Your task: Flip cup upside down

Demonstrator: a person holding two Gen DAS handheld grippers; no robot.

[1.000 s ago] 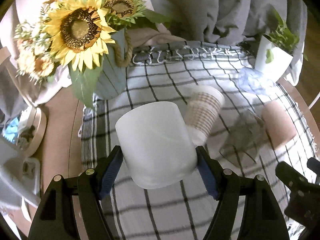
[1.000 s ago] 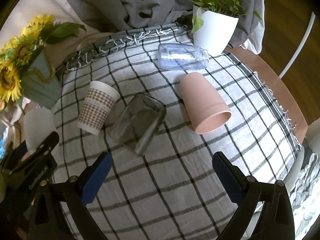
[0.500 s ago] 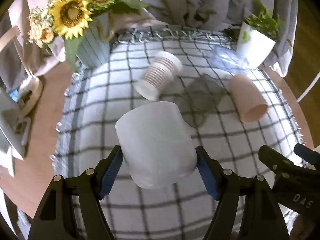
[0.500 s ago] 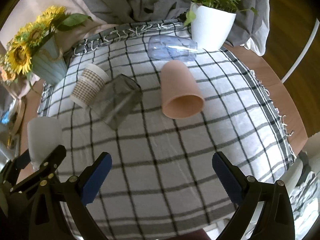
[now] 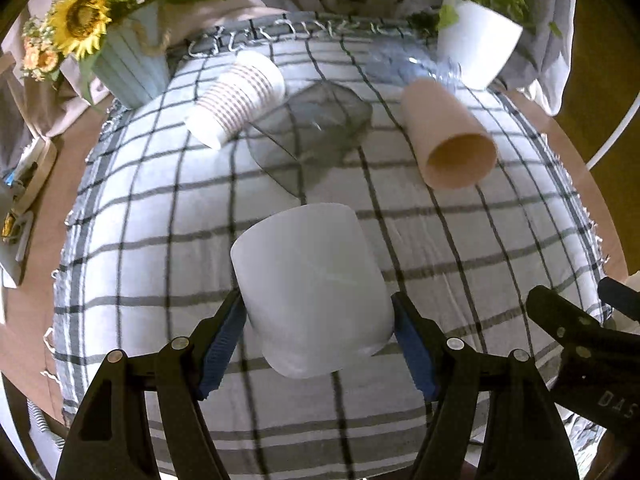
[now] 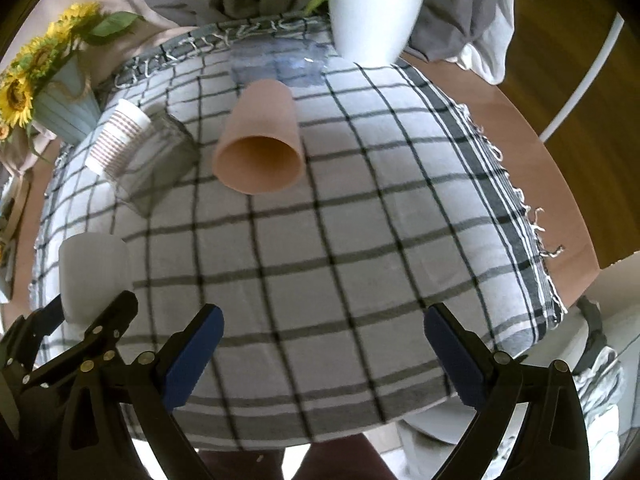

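Note:
My left gripper (image 5: 318, 340) is shut on a white cup (image 5: 312, 288) and holds it above the checked cloth (image 5: 460, 248), its closed base pointing away from me. The same cup shows at the left in the right wrist view (image 6: 94, 272). My right gripper (image 6: 322, 354) is open and empty above the near part of the cloth. A pink cup (image 6: 260, 142) lies on its side with its mouth toward me. A patterned paper cup (image 5: 236, 98) and a dark glass (image 5: 308, 136) lie on their sides behind it.
A sunflower vase (image 5: 128, 56) stands at the back left and a white plant pot (image 6: 374, 16) at the back right. A clear blue cup (image 6: 280, 62) lies by the pot. The wooden table edge (image 6: 532, 152) runs along the right.
Both grippers have pulled back and risen, so the table looks smaller and farther. The white cup stays in my left gripper. The right gripper stays open.

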